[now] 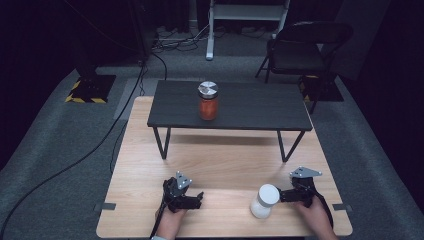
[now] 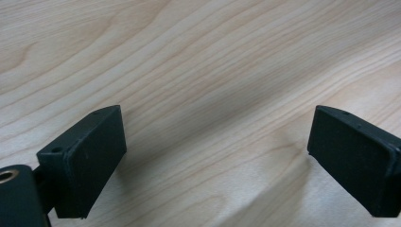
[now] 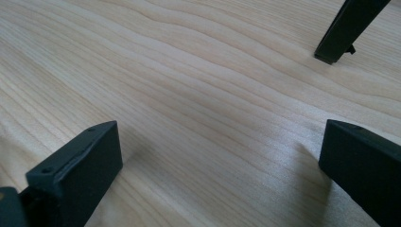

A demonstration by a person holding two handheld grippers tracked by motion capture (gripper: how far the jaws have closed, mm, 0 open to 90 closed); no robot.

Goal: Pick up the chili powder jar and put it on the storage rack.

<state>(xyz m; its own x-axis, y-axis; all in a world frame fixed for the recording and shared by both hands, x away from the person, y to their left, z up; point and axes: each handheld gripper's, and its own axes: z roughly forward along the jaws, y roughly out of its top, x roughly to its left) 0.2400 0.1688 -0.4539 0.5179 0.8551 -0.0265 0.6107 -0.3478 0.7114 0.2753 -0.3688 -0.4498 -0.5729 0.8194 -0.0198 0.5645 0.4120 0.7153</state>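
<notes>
White bottle [image 1: 264, 200] stands near the tabletop's [image 1: 225, 165] front edge, just beside the right claw [image 1: 283, 195], which is spread and holding nothing. The left claw [image 1: 199, 198], well apart, is spread too.

A low black table [image 1: 250, 107] stands across the far half of a pale wooden table [image 1: 220, 160]. An orange jar [image 1: 208, 102] with a silver lid sits upright near the black table's middle. Beyond the far right corner, a black folding chair [image 1: 300, 50] stands on grey carpet [image 1: 50, 150].
</notes>
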